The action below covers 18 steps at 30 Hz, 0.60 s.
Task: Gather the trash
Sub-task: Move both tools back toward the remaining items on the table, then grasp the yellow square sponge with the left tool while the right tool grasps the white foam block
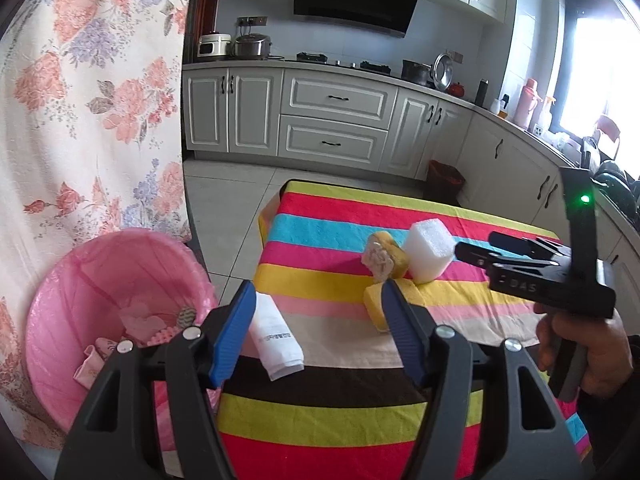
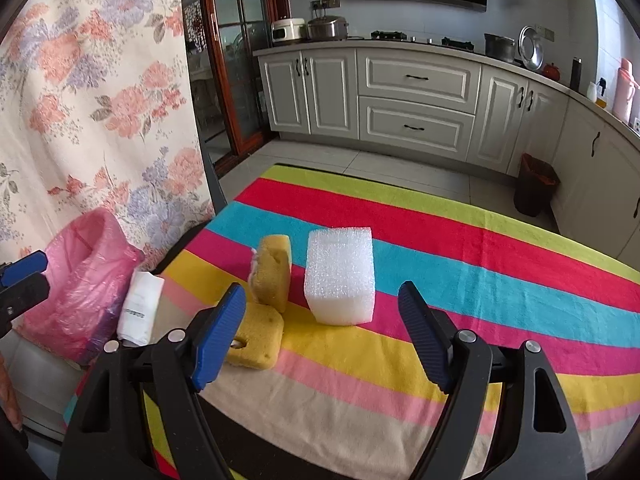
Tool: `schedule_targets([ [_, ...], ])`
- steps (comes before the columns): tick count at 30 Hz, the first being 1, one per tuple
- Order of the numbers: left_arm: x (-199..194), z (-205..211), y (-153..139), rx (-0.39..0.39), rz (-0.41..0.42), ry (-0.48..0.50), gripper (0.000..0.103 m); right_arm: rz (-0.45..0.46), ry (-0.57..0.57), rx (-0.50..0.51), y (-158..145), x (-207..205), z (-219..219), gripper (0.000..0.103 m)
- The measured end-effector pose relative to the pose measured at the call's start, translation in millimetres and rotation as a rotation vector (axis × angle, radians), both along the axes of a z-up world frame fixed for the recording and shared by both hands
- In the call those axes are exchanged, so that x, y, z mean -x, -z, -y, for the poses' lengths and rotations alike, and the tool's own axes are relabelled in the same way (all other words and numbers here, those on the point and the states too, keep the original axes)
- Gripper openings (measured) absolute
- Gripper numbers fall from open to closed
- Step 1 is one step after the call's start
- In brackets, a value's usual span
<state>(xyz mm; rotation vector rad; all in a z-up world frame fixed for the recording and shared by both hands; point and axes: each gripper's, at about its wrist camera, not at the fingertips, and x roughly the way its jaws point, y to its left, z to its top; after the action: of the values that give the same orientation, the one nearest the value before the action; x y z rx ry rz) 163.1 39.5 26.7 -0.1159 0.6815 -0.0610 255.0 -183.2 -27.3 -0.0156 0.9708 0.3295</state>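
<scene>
**Ana:** Left hand-held gripper (image 1: 316, 332) first: its blue fingers are spread wide with nothing between them, hanging above the near edge of the striped surface (image 1: 460, 220). A white folded packet (image 1: 276, 340) lies below, between the fingers in that view but not touched.

**Ben:** And the right hand-held gripper (image 2: 324, 336)?

**Ana:** Also spread apart and empty, over the surface and facing the trash. Just beyond its left finger lies a flat yellow sponge (image 2: 256, 340); a second yellow sponge (image 2: 272, 276) stands on edge right behind it, touching or nearly so. A white foam block (image 2: 340, 276) stands upright just beside the standing sponge, on its right.

**Ben:** Where is the bin?

**Ana:** A bin with a pink bag liner (image 1: 108, 300) sits off the left side of the surface, beside a floral cloth (image 1: 88, 100). Some pinkish scraps (image 1: 136, 320) lie inside. The white packet rests near that side of the surface.
</scene>
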Motion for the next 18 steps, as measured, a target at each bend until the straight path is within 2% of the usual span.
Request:
schedule_targets([
  [11,-28.3,14.2,26.4,-0.002,-0.046,0.026,0.067,-0.055,-0.021,0.019,43.8,-37.2,-2.8,0.071],
  [14,-35.3,22.1,33.2,-0.004,-0.058,0.045,0.068,-0.073,-0.031,0.016,54.6,-42.9,-1.3,0.064],
  [16,-40.6,28.9,38.8,-0.004,-0.067,0.056,0.07,-0.087,-0.037,0.004,59.5,-45.4,1.9,0.051],
  [18,-44.2,33.5,42.6,0.001,-0.074,0.063,0.07,-0.088,-0.049,-0.006,61.5,-45.5,4.7,0.05],
])
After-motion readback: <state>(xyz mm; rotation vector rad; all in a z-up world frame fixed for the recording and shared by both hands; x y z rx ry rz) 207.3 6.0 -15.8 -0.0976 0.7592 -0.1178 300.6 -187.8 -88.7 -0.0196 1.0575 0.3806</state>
